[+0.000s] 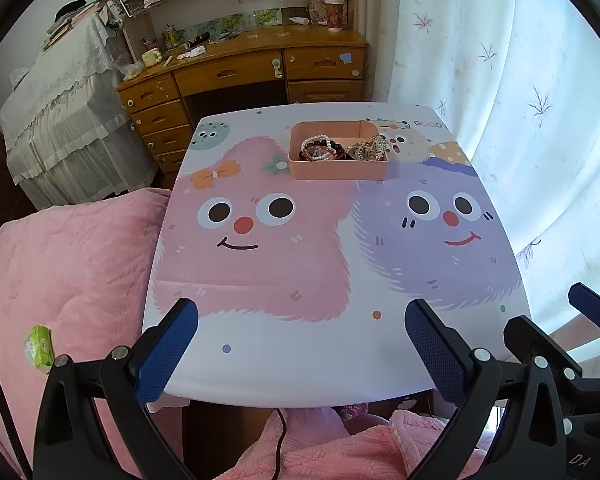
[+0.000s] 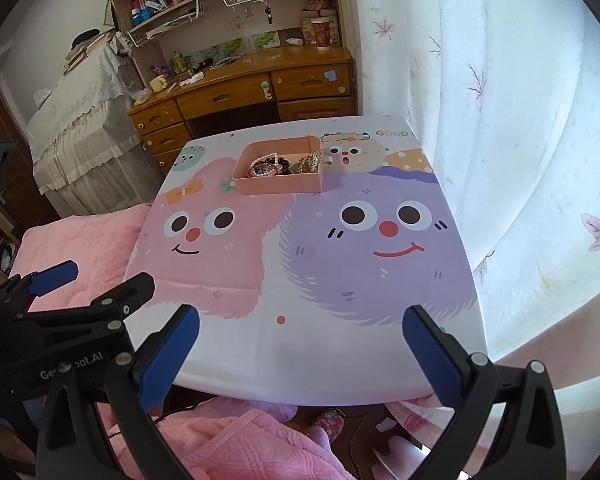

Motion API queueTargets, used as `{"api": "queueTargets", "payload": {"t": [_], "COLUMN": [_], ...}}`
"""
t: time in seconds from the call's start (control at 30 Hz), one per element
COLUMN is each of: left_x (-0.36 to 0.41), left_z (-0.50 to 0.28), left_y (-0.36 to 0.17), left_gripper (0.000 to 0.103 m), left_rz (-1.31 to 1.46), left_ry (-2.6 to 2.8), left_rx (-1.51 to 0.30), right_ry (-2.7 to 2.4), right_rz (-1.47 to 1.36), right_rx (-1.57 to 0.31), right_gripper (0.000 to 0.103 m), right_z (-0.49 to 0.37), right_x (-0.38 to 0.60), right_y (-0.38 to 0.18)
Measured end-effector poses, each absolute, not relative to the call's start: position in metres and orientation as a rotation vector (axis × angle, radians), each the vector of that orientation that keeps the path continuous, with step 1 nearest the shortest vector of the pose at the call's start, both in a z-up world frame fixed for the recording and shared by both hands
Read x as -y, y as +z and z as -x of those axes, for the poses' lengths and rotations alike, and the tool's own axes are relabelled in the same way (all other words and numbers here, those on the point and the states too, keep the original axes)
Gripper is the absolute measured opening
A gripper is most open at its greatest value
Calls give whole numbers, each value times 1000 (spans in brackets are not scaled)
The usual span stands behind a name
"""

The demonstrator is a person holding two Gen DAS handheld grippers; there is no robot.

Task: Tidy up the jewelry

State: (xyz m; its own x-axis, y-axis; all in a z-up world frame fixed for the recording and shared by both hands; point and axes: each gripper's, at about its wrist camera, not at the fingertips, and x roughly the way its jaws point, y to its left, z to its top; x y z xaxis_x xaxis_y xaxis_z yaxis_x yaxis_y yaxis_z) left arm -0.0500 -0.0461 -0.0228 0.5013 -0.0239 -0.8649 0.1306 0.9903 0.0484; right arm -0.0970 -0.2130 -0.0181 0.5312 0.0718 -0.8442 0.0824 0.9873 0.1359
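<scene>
Pink tray [image 1: 338,170] at the table's [image 1: 300,360] far side holds all the jewelry [image 1: 342,148] we see, seemingly bracelets and chains heaped together. Our left gripper [image 1: 302,354] and right gripper [image 2: 300,354] hang spread, empty, near us; sorted already or awaiting sorting, we can't tell.

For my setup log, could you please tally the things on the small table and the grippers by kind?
Pink tray, holding tangled jewelry too jumbled to count: 1
Open grippers, left and right: 2
Total: 3
</scene>
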Motion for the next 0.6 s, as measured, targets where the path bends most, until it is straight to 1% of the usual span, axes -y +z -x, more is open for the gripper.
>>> {"api": "queueTargets", "payload": {"t": [0.6], "left_x": [48], "left_z": [48], "left_y": [-22], "left_gripper": [102], "left_rz": [-115], "left_ry": [-96], "left_rx": [-1045], "right_ry": [-5], "right_rz": [-166], "right_rx": [-1012], "right_gripper": [102], "right_z": [93], "right_x": [217], "right_y": [-19]}}
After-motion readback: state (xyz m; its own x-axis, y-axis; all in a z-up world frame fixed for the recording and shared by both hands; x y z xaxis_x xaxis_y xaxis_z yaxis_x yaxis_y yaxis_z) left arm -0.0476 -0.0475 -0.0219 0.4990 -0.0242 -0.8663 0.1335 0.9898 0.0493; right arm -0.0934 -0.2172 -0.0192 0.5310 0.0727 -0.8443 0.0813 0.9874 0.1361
